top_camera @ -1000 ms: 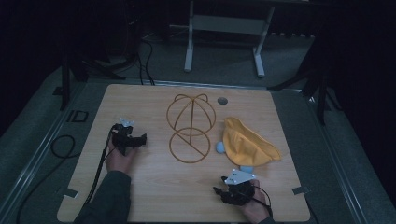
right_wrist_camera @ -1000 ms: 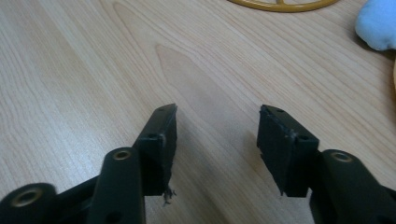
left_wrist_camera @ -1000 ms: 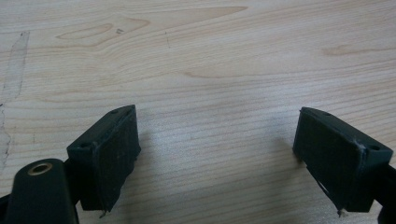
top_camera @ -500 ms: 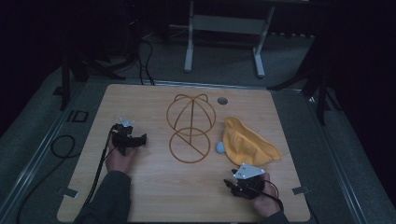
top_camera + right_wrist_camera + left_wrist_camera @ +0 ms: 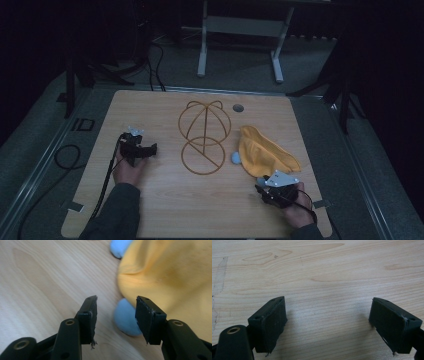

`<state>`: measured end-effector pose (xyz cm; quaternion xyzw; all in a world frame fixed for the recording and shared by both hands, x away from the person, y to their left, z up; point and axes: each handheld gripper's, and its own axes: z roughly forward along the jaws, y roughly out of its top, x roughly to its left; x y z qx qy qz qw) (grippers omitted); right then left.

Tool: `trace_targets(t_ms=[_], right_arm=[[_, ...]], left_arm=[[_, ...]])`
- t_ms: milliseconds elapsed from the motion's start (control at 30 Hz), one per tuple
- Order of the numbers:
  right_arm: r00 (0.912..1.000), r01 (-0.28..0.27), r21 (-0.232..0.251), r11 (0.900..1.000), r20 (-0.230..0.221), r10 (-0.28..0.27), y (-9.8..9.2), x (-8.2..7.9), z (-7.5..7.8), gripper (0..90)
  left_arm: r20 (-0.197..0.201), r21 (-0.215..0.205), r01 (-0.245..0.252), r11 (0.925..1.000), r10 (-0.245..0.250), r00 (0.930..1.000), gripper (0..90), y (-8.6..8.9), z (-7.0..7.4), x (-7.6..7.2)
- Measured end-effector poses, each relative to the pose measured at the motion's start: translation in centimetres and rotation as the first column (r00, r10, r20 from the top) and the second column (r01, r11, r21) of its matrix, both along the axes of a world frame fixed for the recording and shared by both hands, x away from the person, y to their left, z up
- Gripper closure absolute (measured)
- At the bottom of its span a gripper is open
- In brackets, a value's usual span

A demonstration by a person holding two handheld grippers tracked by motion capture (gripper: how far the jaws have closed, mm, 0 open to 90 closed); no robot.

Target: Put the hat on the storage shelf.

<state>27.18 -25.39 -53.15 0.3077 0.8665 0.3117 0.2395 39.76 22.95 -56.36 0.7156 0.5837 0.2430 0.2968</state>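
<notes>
A yellow cloth (image 5: 265, 150) lies crumpled at the table's right, with one pale blue tab (image 5: 235, 158) at its left edge and another blue tab (image 5: 260, 181) at its near edge. My right gripper (image 5: 262, 186) sits just in front of that near edge. In the right gripper view the right gripper (image 5: 116, 315) has bare pads; its jaws have just been closing. The blue tab (image 5: 125, 320) lies on the wood in the gap between them, untouched, and the cloth (image 5: 170, 272) lies beyond. My left gripper (image 5: 151, 148) rests open on the left; its own view shows the left gripper (image 5: 328, 322) over bare wood.
An orange wire frame (image 5: 204, 135), a dome over a ring, lies flat mid-table between the grippers. A round grey insert (image 5: 238, 107) sits near the far edge. The wooden table (image 5: 165, 200) is bordered by dark floor; a cable (image 5: 65, 155) trails off the left side.
The right hand has slid to the right along the near side of the table, ending at the yellow cloth's near edge. The left hand and the wire frame have stayed still.
</notes>
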Motion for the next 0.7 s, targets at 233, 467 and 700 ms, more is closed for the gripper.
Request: trace_targets(t_ms=[233,467,700], right_arm=[[1.0,0.007,-0.015,1.0,-0.001,-0.007,-0.7,0.8,-0.4,53.6],[0.9992,0.012,-0.038,0.999,-0.038,-0.013,-0.5,1.5,-1.3,54.1],[0.9959,0.044,-0.017,0.999,-0.079,-0.046,-0.8,2.3,-1.6,55.0]], left_arm=[[0.0,0.0,0.0,1.0,0.0,1.0,14.6,0.0,0.0,0.0],[0.0,0.0,0.0,1.0,0.0,1.0,14.6,0.0,0.0,0.0],[0.0,0.0,0.0,1.0,0.0,1.0,14.6,0.0,0.0,0.0]])
